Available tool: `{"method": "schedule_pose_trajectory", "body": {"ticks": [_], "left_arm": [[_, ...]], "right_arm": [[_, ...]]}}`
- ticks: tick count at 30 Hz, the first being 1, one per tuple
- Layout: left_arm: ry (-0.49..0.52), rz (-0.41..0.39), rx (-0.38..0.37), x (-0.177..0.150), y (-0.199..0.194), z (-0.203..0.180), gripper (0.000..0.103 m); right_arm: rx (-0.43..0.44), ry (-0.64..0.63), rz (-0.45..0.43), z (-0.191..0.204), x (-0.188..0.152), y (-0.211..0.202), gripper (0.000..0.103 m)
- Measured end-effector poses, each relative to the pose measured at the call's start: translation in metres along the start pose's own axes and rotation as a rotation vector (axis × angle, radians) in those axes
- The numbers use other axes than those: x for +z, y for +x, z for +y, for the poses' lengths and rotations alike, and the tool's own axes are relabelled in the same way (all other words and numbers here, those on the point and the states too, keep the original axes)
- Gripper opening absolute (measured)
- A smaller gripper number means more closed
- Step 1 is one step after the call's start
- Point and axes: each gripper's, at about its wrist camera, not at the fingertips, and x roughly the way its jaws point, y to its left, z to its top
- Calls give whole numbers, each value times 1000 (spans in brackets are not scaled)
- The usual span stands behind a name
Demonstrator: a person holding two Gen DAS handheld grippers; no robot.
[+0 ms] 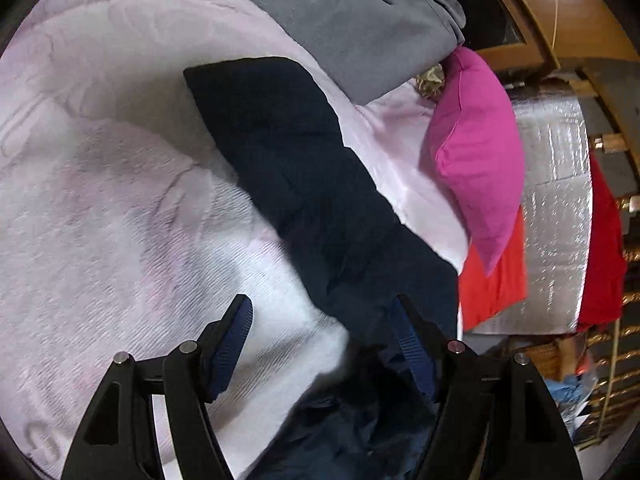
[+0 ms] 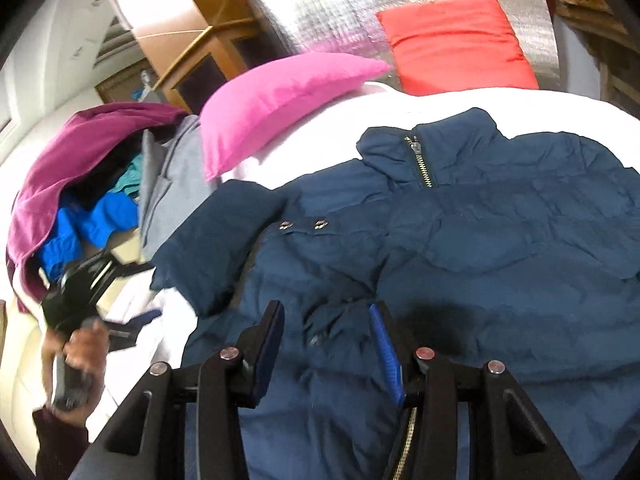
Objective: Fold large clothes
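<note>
A navy puffer jacket (image 2: 460,232) lies front up on the white bed cover (image 2: 440,108), with its zipped collar at the far side. Its left sleeve (image 2: 216,240) is stretched out toward the clothes pile. My right gripper (image 2: 326,320) hovers low over the jacket's lower front. Its jaws stand apart and the blue pads are bare. In the left wrist view the same sleeve (image 1: 296,160) runs as a dark band across the pale cover (image 1: 100,200). My left gripper (image 1: 320,320) is open above the sleeve's near end, with nothing pinched. A person's hand (image 2: 82,354) holds that tool.
A pink pillow (image 2: 280,100) and a red cushion (image 2: 456,40) lie beyond the jacket, on a silver foil mat (image 2: 320,12). A grey garment (image 1: 360,24) and a pile of magenta and blue clothes (image 2: 80,184) sit at the left. Wooden furniture (image 2: 176,20) stands behind.
</note>
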Motion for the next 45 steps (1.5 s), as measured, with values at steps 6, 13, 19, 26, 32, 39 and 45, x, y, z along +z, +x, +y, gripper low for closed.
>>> {"method": "schedule_pose_trajectory", "body": {"ticks": [6, 13, 19, 26, 32, 39, 45], "left_arm": [[-63, -16, -56, 5, 8, 4, 71], [-66, -57, -92, 18, 22, 2, 47], [11, -98, -22, 20, 28, -10, 15], [287, -195, -57, -11, -13, -90, 12], [625, -191, -120, -88, -22, -169, 11], [871, 5, -94, -187, 41, -200, 11], [930, 337, 19, -231, 103, -181, 19]], "right_arm": [[19, -16, -4, 0, -2, -3, 48], [15, 25, 11, -19, -13, -9, 48], [-2, 83, 5, -42, -20, -22, 48], [-33, 151, -73, -71, -18, -55, 48], [-86, 228, -143, -107, -23, -96, 48], [-133, 329, -207, -146, -34, -139, 48], [-146, 378, -231, -157, -37, -155, 48]]}}
